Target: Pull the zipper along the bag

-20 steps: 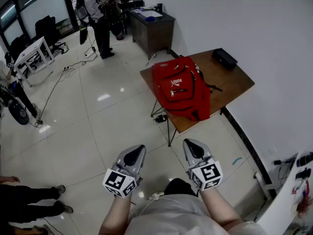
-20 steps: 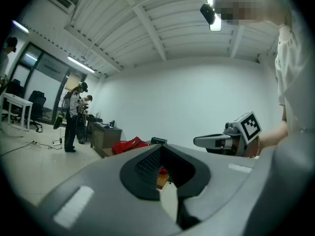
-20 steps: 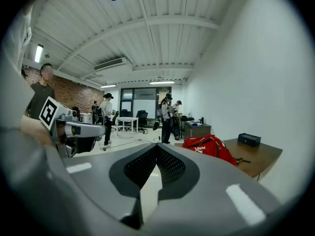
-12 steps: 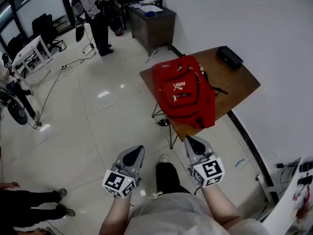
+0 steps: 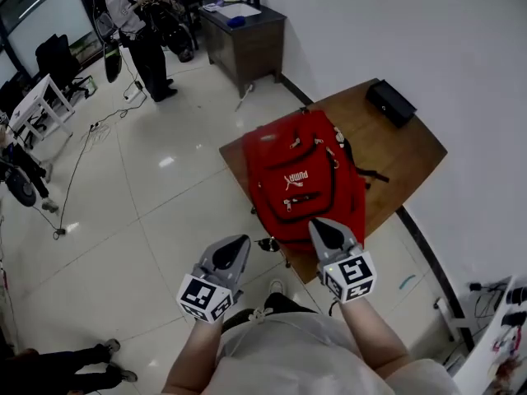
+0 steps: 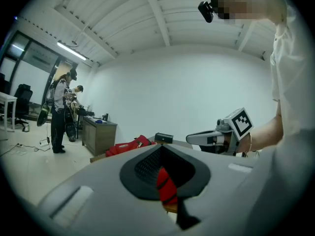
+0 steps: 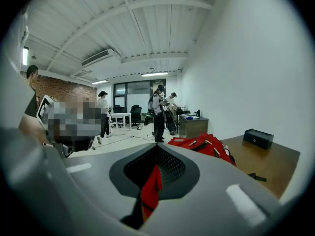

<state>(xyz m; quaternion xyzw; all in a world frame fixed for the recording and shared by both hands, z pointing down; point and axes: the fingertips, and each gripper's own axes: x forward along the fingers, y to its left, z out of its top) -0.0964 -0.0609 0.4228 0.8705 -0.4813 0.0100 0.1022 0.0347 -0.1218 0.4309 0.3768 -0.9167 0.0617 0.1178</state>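
Note:
A red backpack [image 5: 300, 179] lies flat on a brown wooden table [image 5: 399, 151], its black zippers facing up. I also see the backpack [image 6: 129, 145] low and ahead in the left gripper view, and the backpack [image 7: 203, 145] on the table [image 7: 268, 163] in the right gripper view. My left gripper [image 5: 234, 245] is held over the floor, short of the table, shut with nothing in it. My right gripper [image 5: 320, 230] hovers by the bag's near end, also shut and empty. Neither touches the bag.
A black box [image 5: 390, 102] sits at the table's far corner by the white wall. A dark cabinet [image 5: 244, 30] stands further back, with a person [image 5: 132, 23] beside it. Cables and chairs are on the tiled floor to the left.
The table and backpack have come closer and now lie just ahead of the grippers. Both grippers keep the same shut pose in front of the person's body.

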